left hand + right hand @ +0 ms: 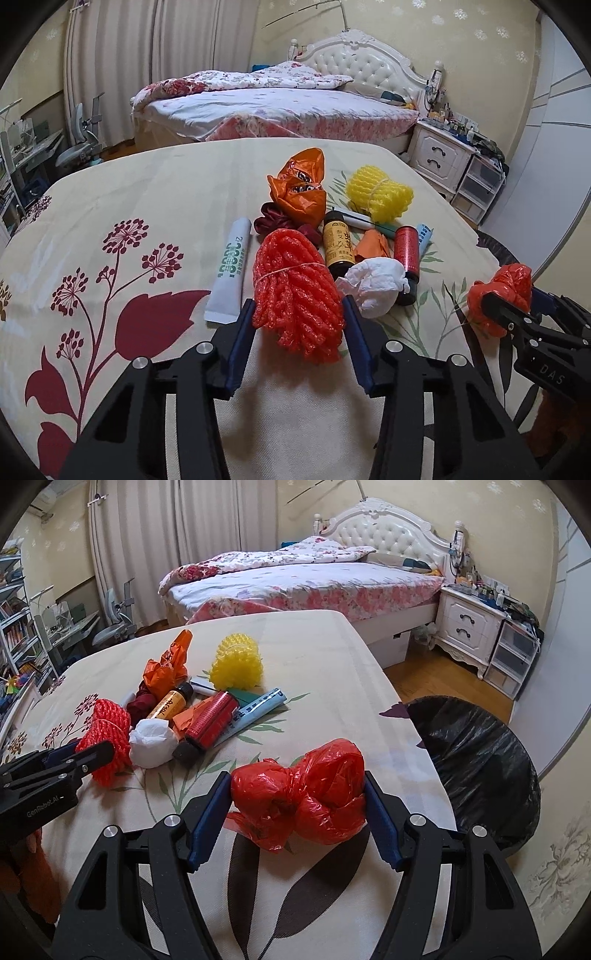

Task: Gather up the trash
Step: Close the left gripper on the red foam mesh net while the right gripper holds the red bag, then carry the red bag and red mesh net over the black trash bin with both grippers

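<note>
On the flower-printed worktop (110, 221) in a bedroom, left gripper (299, 314) jaws clench a red foam net (295, 295), right gripper (297, 797) jaws clench a red plastic bag (306, 797) near the black-lined bin (480, 760); either squashy bundle might slip free.

On the worktop (332, 657) the trash lies in a cluster: the foam net bundle (299, 291) sits nearest, between the fingers of the left claw (299, 321), with a tube (231, 269) just to its left and a paper wad (373, 288) touching its right side. Behind the wad lie two bottles (338, 243), and farther back a crumpled wrapper (299, 188) and a second net roll (380, 192). To the right, the knotted plastic bag (299, 794) sits between the right claw (297, 812) fingers. The lined bin (476, 760) stands beyond the worktop's right edge, the bed (303, 583) behind.
</note>
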Tool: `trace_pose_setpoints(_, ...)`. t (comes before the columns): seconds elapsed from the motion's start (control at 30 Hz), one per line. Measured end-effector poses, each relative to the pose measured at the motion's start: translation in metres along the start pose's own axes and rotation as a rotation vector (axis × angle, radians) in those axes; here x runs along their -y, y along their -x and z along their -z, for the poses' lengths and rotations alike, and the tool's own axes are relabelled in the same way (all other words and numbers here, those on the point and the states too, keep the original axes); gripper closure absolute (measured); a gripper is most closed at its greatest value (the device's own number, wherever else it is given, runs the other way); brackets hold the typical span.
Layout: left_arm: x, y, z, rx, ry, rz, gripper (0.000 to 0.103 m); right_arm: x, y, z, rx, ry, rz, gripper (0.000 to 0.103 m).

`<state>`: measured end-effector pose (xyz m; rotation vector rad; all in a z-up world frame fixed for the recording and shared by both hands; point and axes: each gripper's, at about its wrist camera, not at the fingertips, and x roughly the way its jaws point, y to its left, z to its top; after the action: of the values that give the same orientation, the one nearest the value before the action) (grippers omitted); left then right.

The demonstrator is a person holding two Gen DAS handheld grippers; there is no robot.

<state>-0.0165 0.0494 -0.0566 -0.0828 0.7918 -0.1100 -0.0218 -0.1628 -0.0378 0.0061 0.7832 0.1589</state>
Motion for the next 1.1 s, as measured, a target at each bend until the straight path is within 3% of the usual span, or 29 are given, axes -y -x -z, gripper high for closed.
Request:
trace_pose_setpoints(0.2,0.004,0.027,-0.004,0.082,-0.025,-0.011,0.057,0.005,0.006,-0.005,0.022,-0.009,0.017,0.036)
trace_pose_setpoints(0.43,0.030,0.046,-0.026,0.167,-0.076,0.065,0.057,0.023,0.013,-0.017,0.071,-0.024,0.103,0.036)
trace_pose_setpoints(0.8,0.112,0.008,-0.058,0.193,-0.198,0.200,0.057,0.096,0.017,-0.038,0.139,-0.148,0.307,0.036)
trace_pose_setpoints(1.1,0.178,-0.032,-0.071,0.152,-0.299,0.299,0.057,0.149,-0.003,-0.041,0.121,-0.245,0.427,0.035)
